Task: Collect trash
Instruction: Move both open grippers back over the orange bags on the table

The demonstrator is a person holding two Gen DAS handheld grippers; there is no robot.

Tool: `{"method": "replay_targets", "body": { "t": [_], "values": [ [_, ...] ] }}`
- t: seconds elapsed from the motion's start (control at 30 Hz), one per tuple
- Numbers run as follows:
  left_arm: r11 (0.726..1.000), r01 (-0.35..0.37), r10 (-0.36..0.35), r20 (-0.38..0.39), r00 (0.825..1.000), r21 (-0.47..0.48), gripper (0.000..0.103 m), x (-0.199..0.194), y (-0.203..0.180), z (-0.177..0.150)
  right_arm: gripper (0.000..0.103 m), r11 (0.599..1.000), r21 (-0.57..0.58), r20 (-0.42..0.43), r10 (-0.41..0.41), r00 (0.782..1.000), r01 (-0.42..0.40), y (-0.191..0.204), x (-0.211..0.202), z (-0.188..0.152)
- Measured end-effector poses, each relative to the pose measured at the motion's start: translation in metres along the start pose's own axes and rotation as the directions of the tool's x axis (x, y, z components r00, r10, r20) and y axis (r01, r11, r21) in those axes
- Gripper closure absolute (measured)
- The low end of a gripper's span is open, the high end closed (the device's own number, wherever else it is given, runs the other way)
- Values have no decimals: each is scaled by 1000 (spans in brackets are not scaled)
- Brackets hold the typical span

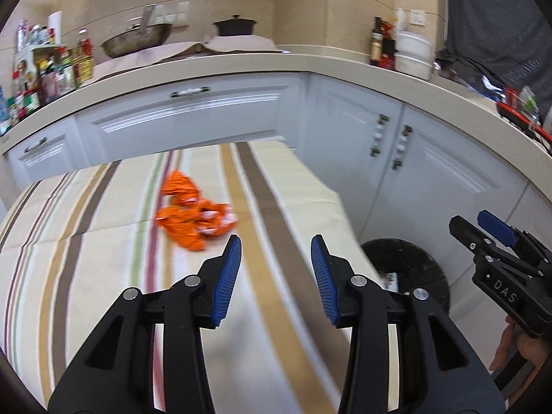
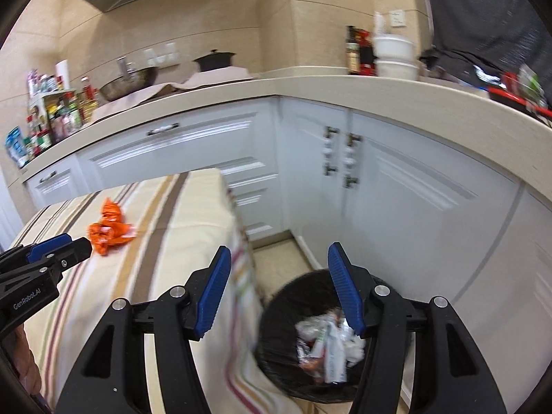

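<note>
Your left gripper (image 1: 276, 258) hovers over the striped tablecloth (image 1: 86, 241), jaws apart and empty; the orange wrapper (image 1: 188, 215) lies beyond. Your right gripper (image 2: 277, 272), jaws wide and empty, overhangs the black bin (image 2: 276, 310) of trash.

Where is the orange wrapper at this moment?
The orange wrapper lies crumpled on the striped tablecloth, ahead and left of the left hand-held gripper. The black trash bin stands on the floor beside the table.
</note>
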State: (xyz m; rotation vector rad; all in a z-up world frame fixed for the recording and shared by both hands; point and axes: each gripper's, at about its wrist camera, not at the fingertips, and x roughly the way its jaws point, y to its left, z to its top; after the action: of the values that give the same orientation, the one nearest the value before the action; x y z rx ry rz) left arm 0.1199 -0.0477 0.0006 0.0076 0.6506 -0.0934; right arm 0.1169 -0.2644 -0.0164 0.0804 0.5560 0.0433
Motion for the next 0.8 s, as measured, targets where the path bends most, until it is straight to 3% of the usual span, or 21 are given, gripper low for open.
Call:
{"method": "replay_targets", "body": {
  "t": [0.4, 0.8],
  "values": [
    [983, -144, 144, -4, 990, -112, 61, -12, 98, -6, 44, 982, -112, -35, 151, 988, -154, 97, 29, 15],
    [948, -242, 241, -32, 970, -208, 61, -10, 172, -14, 42, 949, -190, -94, 238, 967, -252, 170, 58, 17]
  ]
}}
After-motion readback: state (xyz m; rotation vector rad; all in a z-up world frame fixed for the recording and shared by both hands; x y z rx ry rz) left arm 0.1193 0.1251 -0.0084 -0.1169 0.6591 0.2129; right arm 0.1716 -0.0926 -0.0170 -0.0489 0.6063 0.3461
